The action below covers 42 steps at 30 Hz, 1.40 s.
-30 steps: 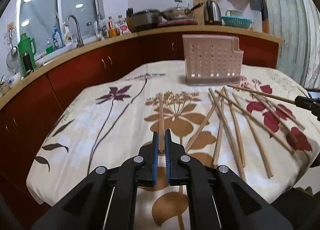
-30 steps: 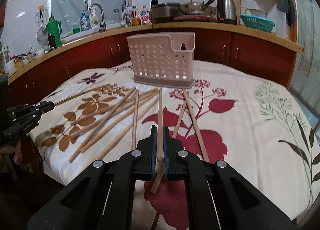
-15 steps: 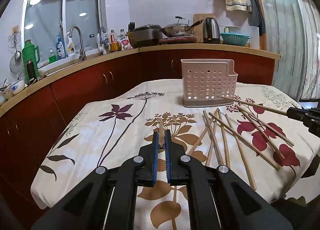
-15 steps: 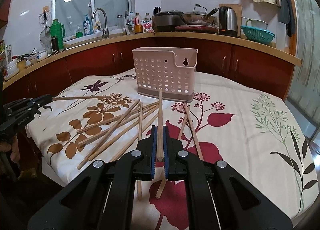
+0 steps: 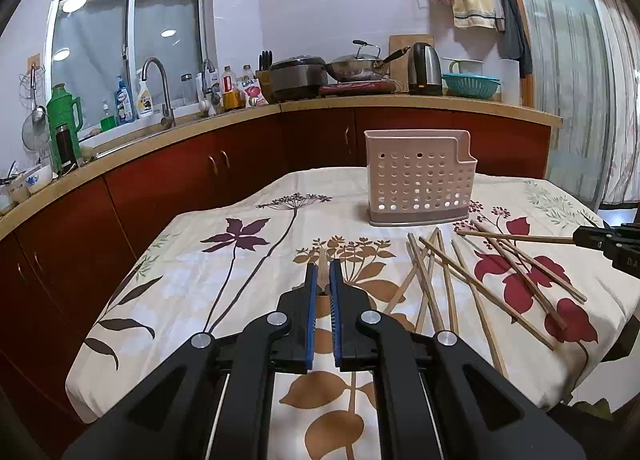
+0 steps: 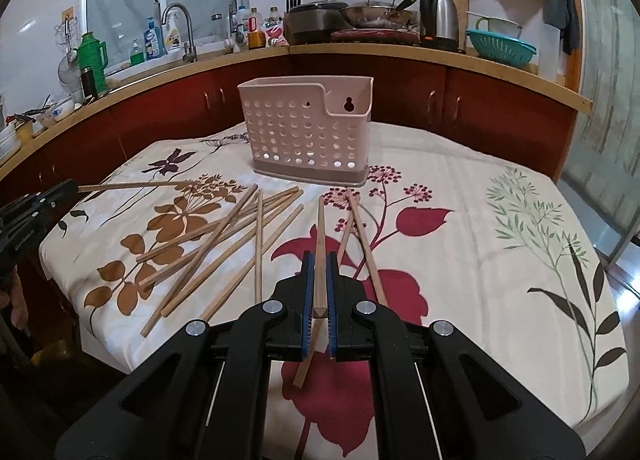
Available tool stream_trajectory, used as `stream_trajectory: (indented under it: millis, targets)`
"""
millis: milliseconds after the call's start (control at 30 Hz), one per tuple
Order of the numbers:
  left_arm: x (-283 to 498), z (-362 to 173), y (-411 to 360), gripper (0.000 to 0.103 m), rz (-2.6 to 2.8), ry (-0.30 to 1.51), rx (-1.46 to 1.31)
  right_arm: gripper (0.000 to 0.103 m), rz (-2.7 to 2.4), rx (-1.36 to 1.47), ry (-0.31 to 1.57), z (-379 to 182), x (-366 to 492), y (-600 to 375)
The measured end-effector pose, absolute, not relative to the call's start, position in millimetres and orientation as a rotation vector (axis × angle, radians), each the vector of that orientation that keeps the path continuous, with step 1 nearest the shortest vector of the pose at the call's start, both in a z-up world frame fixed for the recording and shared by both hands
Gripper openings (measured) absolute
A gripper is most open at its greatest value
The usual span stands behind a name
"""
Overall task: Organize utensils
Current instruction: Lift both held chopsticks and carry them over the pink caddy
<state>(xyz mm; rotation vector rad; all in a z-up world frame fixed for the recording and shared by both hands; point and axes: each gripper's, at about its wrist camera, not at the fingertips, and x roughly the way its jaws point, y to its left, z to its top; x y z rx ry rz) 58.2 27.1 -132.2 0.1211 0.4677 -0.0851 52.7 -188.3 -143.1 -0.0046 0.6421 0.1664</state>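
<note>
Jaws of both grippers each clamped on one chopstick, left chopstick (image 5: 322,265) mostly hidden between them.

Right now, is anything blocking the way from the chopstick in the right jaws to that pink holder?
Nothing visible does. The chopstick points at the pink holder across bare tablecloth; the loose chopsticks lie flat below.

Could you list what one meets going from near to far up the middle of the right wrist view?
Right tool shut on a chopstick → pink perforated utensil holder → red cabinet fronts → countertop → wok.
</note>
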Motion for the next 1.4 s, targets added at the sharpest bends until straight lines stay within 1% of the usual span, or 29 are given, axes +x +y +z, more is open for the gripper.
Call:
stream_trajectory:
  millis: [700,1133,1400]
  targets:
    - [95.5,-92.9,32.0,0.007,-0.098,0.386,0.077,0.006,0.171,-0.010,0.415,-85.1,101.0,-182.1]
    - [129.0,-73.3,25.7,0.007,-0.097,0.308,0.075,0.006,0.175,0.002,0.357,-74.5,123.8,-178.0]
    - [132.0,-45.6,26.5,0.007,-0.146,0.270,0.043,0.006,0.206,0.035,0.309,-45.7,115.5,-182.7]
